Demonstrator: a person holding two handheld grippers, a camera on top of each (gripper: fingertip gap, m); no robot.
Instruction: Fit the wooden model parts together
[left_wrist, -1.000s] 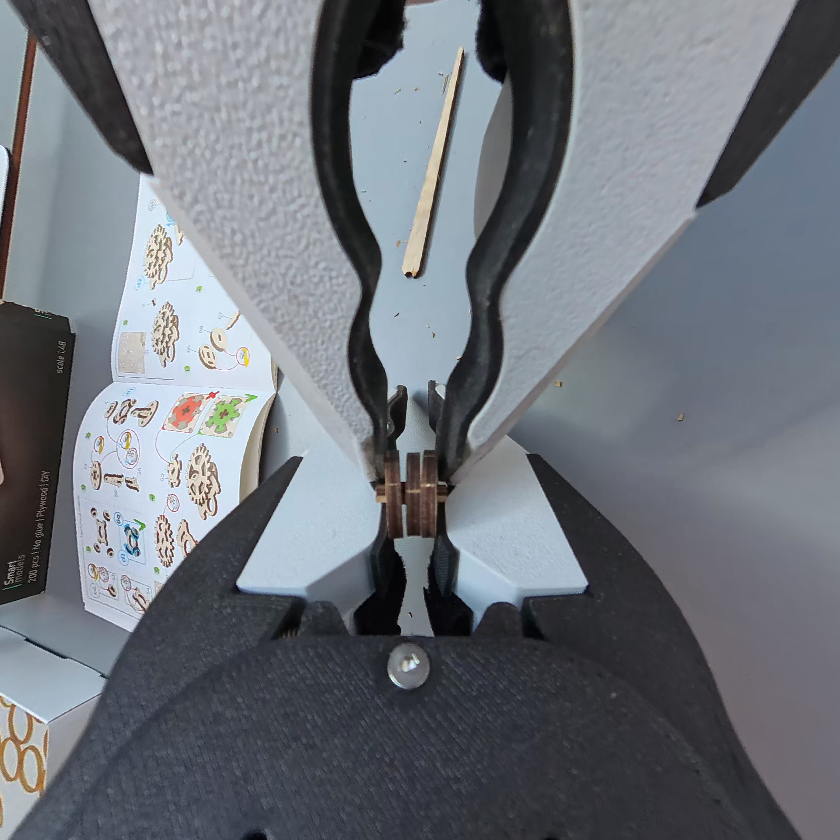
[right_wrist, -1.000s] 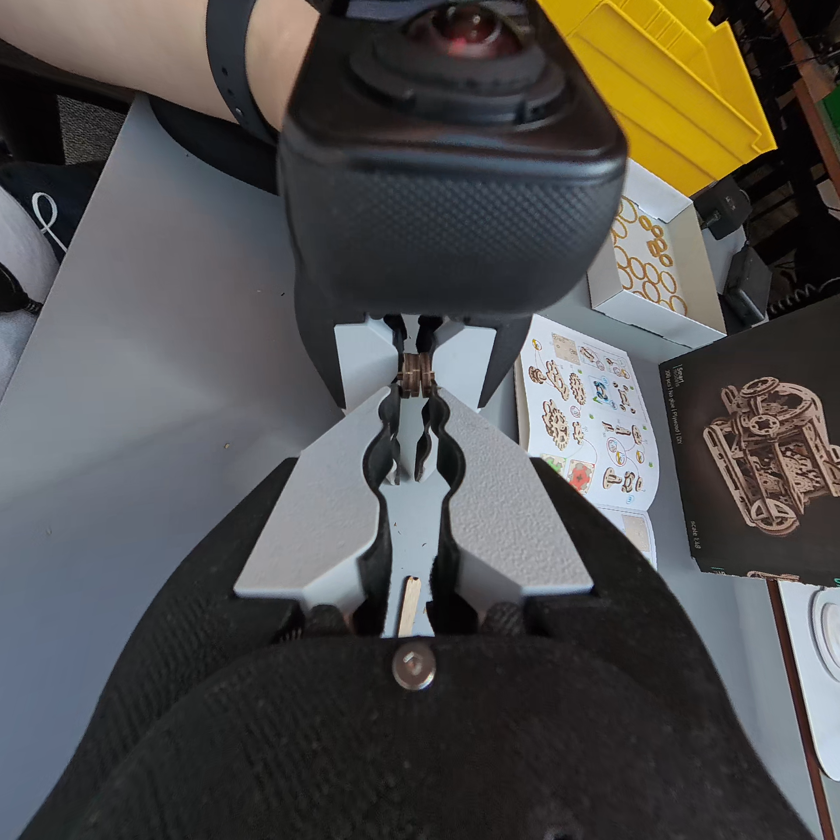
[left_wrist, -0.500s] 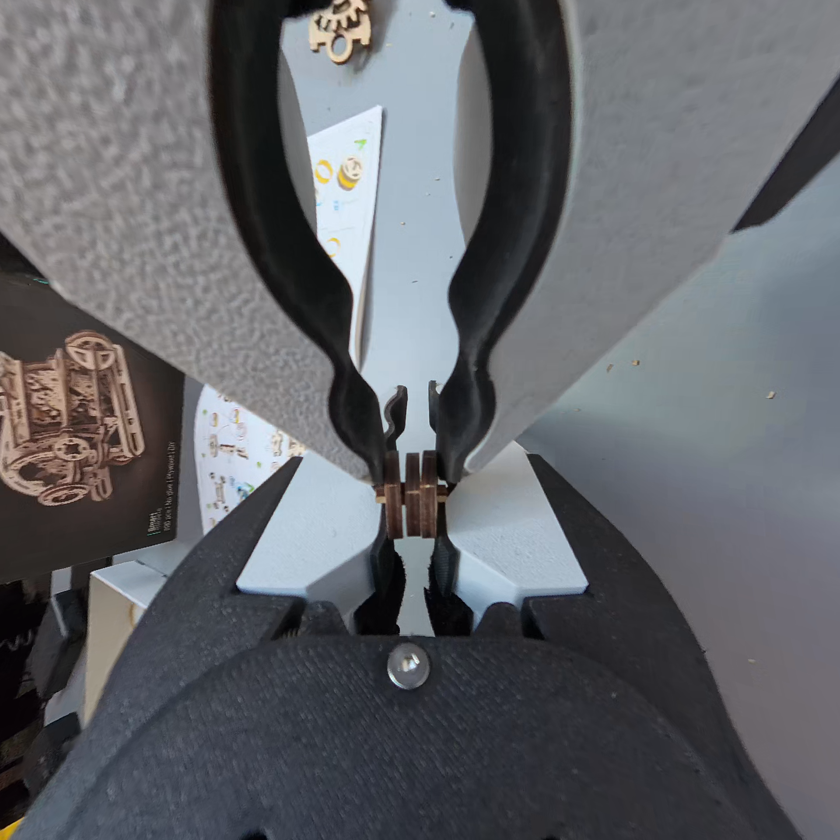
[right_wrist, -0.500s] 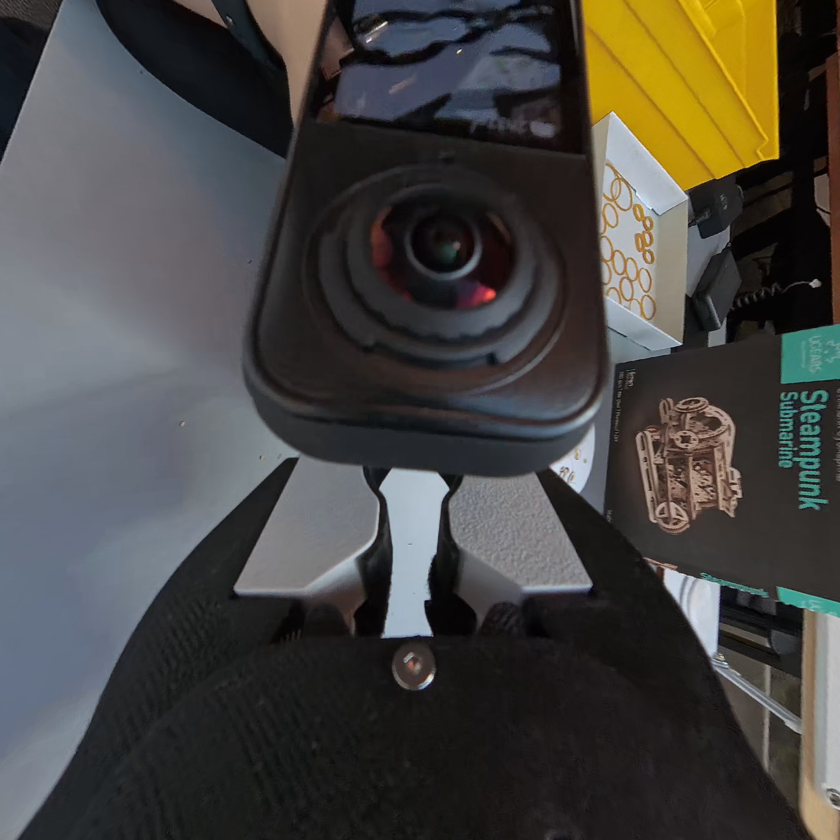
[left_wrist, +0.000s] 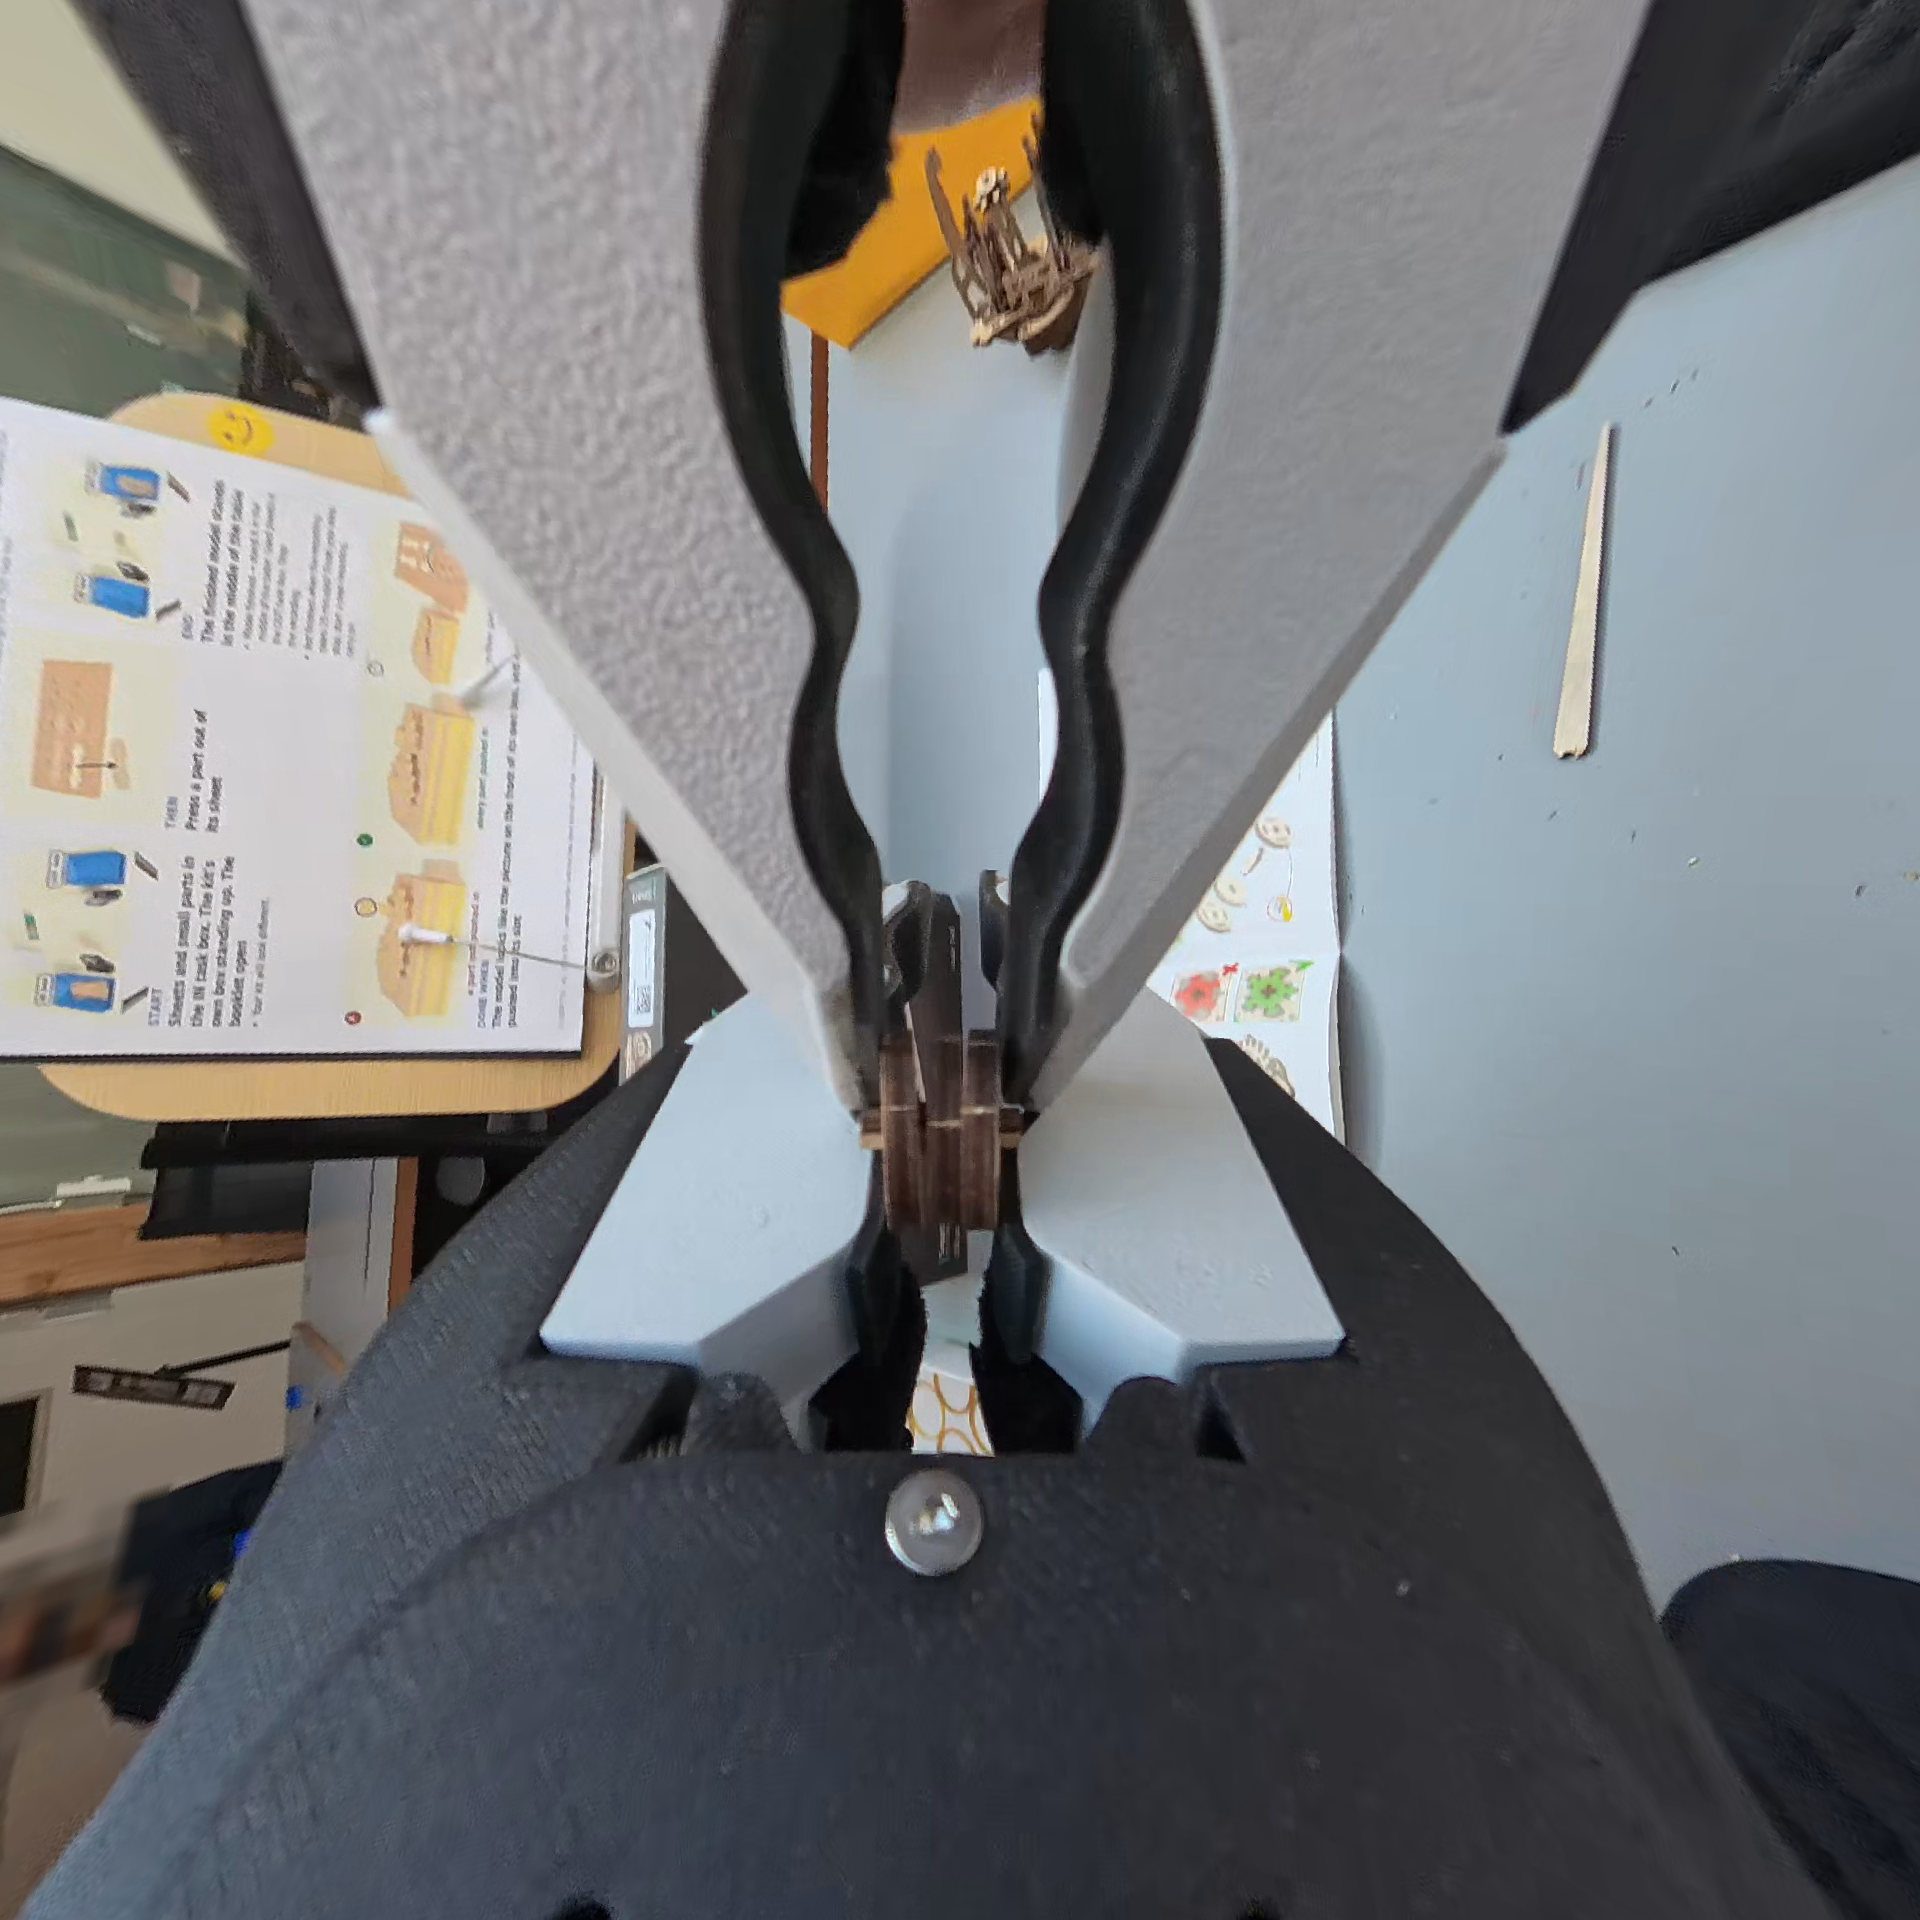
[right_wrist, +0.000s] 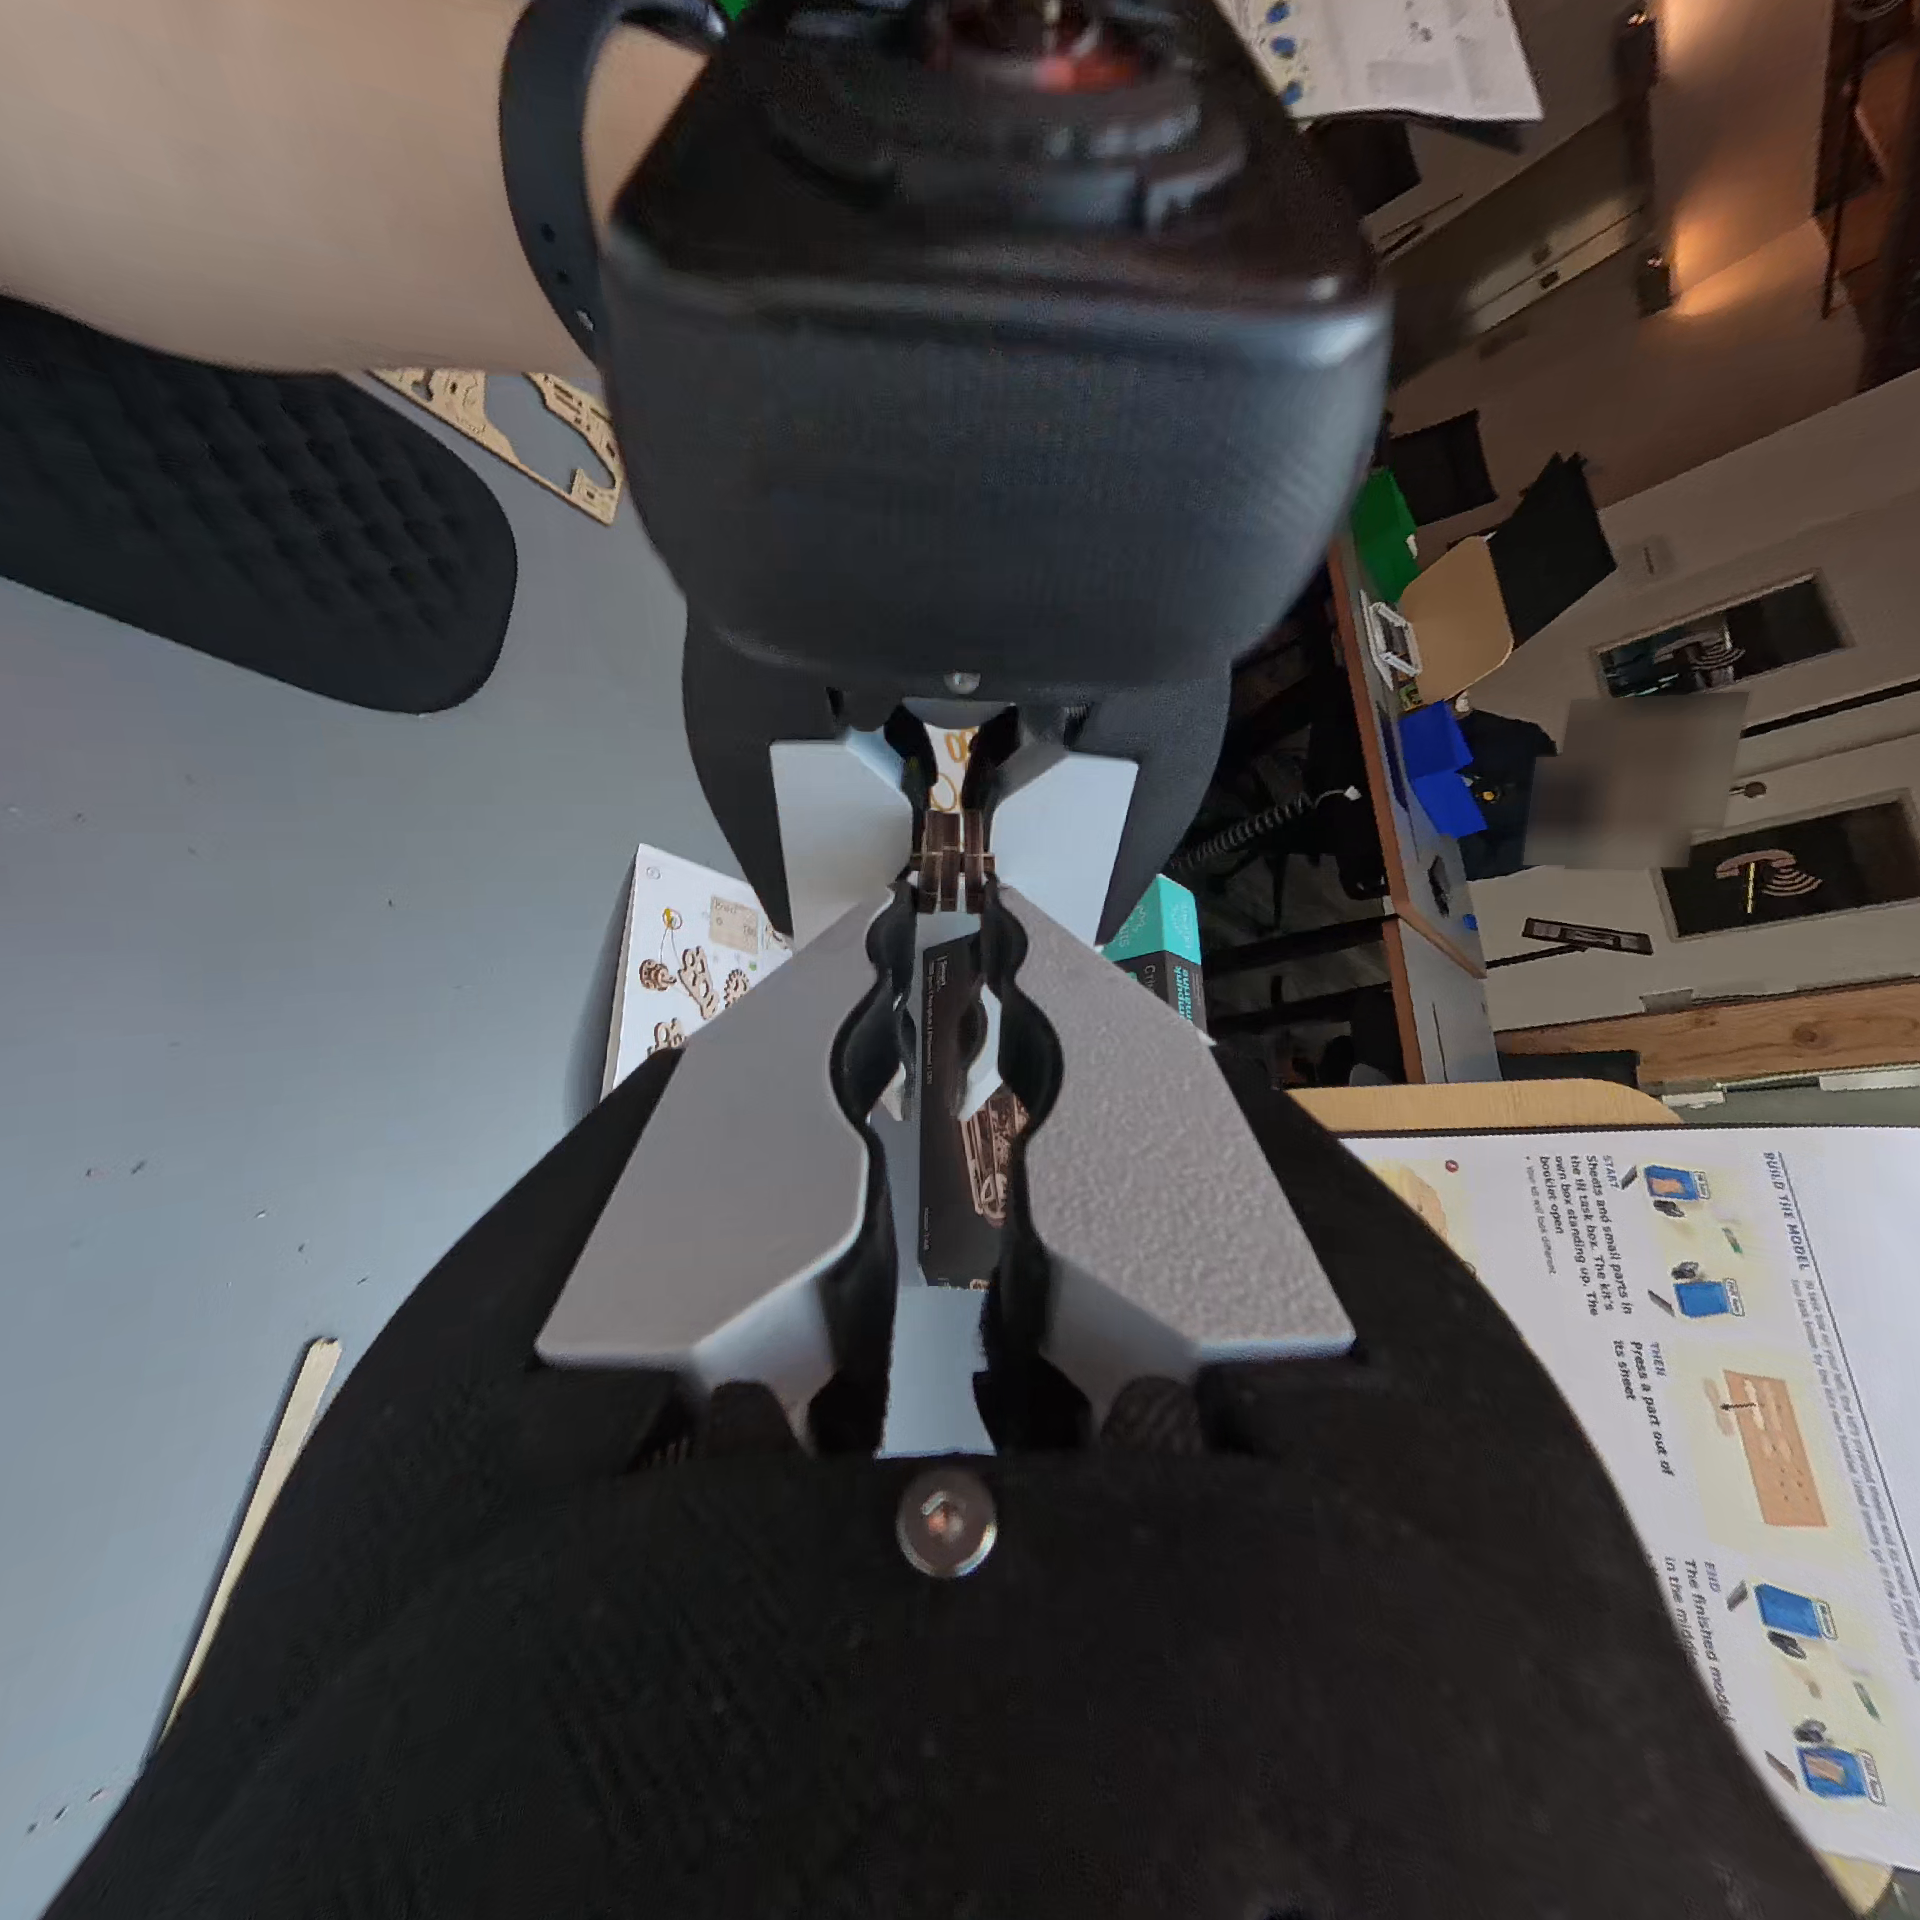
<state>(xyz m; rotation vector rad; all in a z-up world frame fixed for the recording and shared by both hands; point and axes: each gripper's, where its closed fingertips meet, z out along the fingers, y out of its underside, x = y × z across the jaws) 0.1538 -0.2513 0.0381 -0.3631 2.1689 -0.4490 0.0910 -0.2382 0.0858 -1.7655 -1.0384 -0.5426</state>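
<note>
A small wooden part (left_wrist: 940, 1143), a stack of dark discs on a pale axle, is held in the air between both grippers. My left gripper (left_wrist: 940, 1195) is shut on it from below in the left wrist view. My right gripper (left_wrist: 940, 1049) comes in from above, tip to tip, and is shut on the same stack. In the right wrist view the part (right_wrist: 948, 862) sits between my right gripper (right_wrist: 945, 909) and the left gripper (right_wrist: 948, 821), whose camera housing fills the top. A partly built wooden model (left_wrist: 1013, 270) stands far off on the grey table (left_wrist: 1662, 1039).
A thin wooden stick (left_wrist: 1579, 592) lies on the table, also in the right wrist view (right_wrist: 260, 1507). An instruction sheet on a clipboard (left_wrist: 291, 727), an open booklet (right_wrist: 686, 966), a black box (right_wrist: 977, 1143) and a cut plywood sheet (right_wrist: 520, 436) surround the work spot. A forearm (right_wrist: 260, 187) is at the top left.
Both grippers have swung round together with the wooden part still clamped between them. The background has shifted in both views. The grip on the part looks the same.
</note>
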